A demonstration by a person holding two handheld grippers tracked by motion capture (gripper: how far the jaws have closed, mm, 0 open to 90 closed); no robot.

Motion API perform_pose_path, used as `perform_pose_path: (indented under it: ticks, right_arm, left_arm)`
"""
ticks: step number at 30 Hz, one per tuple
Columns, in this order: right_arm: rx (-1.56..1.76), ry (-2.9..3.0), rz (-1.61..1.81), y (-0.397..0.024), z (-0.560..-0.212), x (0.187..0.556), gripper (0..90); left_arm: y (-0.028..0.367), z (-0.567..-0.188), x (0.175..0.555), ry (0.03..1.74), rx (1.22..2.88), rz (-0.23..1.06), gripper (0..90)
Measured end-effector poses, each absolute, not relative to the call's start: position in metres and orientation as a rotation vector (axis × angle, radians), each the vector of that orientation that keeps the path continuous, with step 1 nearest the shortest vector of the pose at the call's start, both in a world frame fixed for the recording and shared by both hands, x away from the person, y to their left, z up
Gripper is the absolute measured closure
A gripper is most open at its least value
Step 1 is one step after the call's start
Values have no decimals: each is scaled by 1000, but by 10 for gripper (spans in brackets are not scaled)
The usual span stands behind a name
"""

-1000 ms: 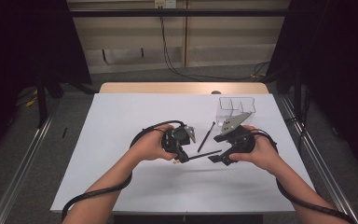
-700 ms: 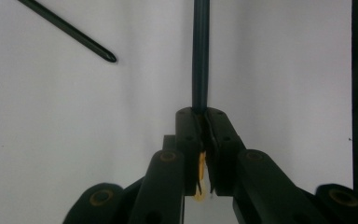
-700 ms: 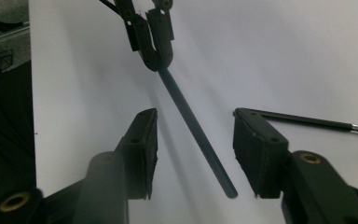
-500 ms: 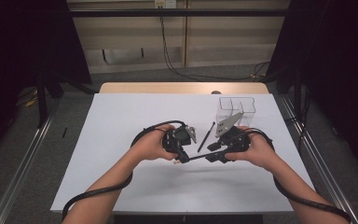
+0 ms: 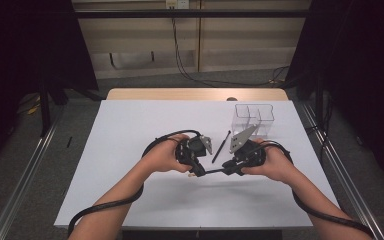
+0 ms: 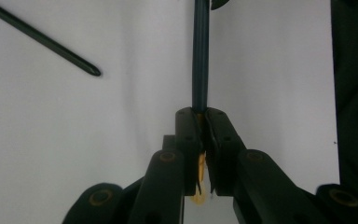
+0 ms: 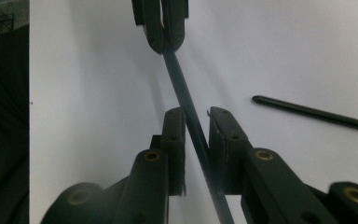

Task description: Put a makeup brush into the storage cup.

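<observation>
My worry is the thin dark plastic stick (image 7: 186, 105) twisting or slipping if my right gripper (image 7: 196, 121), whose jaws have just been closing, clamps it askew. It runs slantwise between those jaws, apparently untouched by the pads. My left gripper (image 6: 199, 116) pinches its other end above the white table (image 5: 130, 130).

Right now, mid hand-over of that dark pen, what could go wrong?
The right claw has just been closing, yet a gap shows beside the pen; if the left claw lets go early, it may drop. The pen crosses the pads at a slant, so it could twist or slip.
</observation>
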State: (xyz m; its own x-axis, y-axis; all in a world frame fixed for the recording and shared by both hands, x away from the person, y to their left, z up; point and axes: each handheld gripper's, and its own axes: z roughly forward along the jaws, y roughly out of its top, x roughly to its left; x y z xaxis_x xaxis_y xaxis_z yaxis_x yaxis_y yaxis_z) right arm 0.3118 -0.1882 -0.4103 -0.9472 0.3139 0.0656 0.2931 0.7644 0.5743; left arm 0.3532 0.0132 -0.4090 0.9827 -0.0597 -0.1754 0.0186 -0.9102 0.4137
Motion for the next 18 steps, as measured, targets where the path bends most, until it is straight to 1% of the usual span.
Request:
perform_pose_path:
  ticks: [8, 9, 18]
  right_arm:
    - [459, 2945, 939, -185, -419, 310, 787]
    - [451, 2950, 932, -184, -419, 310, 794]
    - [429, 2963, 923, -182, -426, 311, 816]
  left_arm:
    - [13, -403, 354, -48, 2689, -288, 842]
    - [13, -403, 353, -25, 2673, -283, 842]
    - [19, -399, 356, -17, 2629, -298, 841]
